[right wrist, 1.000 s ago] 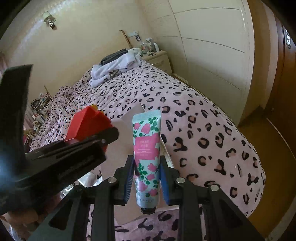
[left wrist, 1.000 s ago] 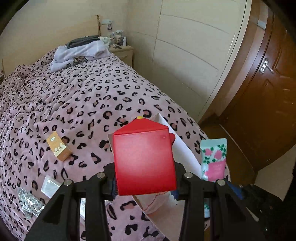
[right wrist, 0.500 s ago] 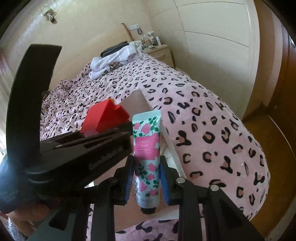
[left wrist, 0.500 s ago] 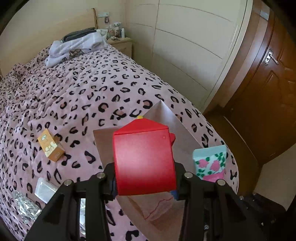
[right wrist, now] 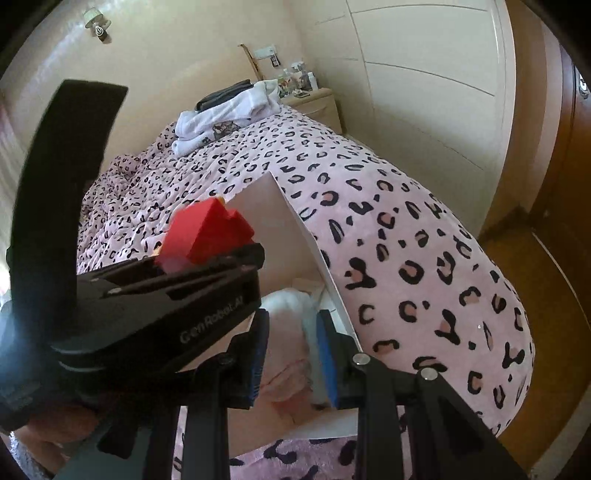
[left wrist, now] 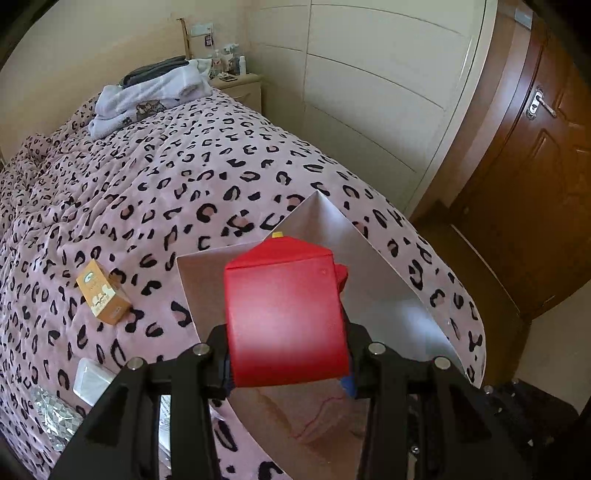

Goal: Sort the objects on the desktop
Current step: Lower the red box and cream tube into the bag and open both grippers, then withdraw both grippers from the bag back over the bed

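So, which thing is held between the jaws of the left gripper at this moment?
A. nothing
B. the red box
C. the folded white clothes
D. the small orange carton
B: the left gripper is closed on the sides of the red box, above the open white box, while the orange carton lies apart on the bedspread.

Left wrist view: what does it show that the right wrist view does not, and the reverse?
Only left wrist: an orange carton, a small white pack and a foil pack on the bed. Only right wrist: a wall lamp and the left hand-held gripper from the side. Both: the red box, the white box, the bed, the clothes pile.
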Demonstrator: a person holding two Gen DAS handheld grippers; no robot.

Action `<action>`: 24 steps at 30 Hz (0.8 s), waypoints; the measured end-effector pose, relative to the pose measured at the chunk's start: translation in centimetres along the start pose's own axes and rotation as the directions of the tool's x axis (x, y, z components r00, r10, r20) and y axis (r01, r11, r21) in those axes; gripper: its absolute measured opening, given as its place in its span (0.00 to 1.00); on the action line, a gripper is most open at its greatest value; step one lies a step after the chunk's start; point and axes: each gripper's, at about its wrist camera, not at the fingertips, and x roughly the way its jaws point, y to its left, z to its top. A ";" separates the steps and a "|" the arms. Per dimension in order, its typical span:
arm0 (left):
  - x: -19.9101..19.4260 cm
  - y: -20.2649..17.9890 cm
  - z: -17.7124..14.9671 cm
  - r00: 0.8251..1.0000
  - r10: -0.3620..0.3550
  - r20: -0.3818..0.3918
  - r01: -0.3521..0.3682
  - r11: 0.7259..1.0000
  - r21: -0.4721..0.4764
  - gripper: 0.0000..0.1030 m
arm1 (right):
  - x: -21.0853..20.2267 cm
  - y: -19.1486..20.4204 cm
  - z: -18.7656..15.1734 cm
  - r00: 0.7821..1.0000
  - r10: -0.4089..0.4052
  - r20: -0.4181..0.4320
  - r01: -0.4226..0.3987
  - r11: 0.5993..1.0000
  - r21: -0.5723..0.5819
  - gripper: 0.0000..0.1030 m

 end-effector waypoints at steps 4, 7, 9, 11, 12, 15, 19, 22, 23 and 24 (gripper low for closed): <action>-0.6 0.0 0.0 1.000 0.001 0.011 -0.001 1.000 0.005 0.44 | -0.8 0.0 0.3 1.000 -0.001 0.014 0.001 1.000 0.008 0.26; -1.4 0.0 0.2 1.000 0.000 0.031 -0.001 1.000 0.012 0.48 | -1.5 0.0 0.5 1.000 -0.005 0.025 0.005 1.000 0.011 0.27; -1.9 0.0 0.4 0.999 0.001 0.041 -0.002 1.000 0.012 0.51 | -2.0 -0.1 0.7 0.999 -0.011 0.031 0.010 1.000 0.015 0.27; -2.4 0.1 0.6 0.999 0.000 0.046 0.000 1.000 0.011 0.51 | -2.6 -0.1 0.8 0.999 -0.017 0.036 0.016 1.000 0.019 0.27; -2.6 0.1 0.6 0.999 -0.001 0.048 0.000 1.000 0.012 0.51 | -2.8 -0.1 0.8 0.999 -0.019 0.038 0.018 1.000 0.022 0.27; -3.6 0.4 0.5 0.998 -0.005 0.055 0.005 1.000 0.011 0.51 | -3.5 0.1 0.8 0.999 -0.024 0.044 0.023 1.000 0.022 0.27; -6.1 2.0 -0.3 0.997 -0.006 0.076 0.008 1.000 -0.015 0.51 | -4.8 1.3 0.7 0.998 -0.023 0.055 0.023 1.000 0.002 0.27; -8.2 3.8 -1.4 0.996 0.014 0.089 -0.011 0.999 -0.036 0.52 | -5.6 2.5 0.5 0.998 -0.012 0.062 0.013 1.000 -0.013 0.27; -9.1 4.7 -1.9 0.995 0.017 0.094 -0.012 0.999 -0.050 0.52 | -5.9 3.0 0.5 0.998 -0.007 0.063 0.008 1.000 -0.017 0.27; -9.9 5.7 -2.4 0.995 0.018 0.099 -0.012 0.998 -0.065 0.52 | -6.1 3.6 0.3 0.998 -0.003 0.066 0.004 1.000 -0.025 0.27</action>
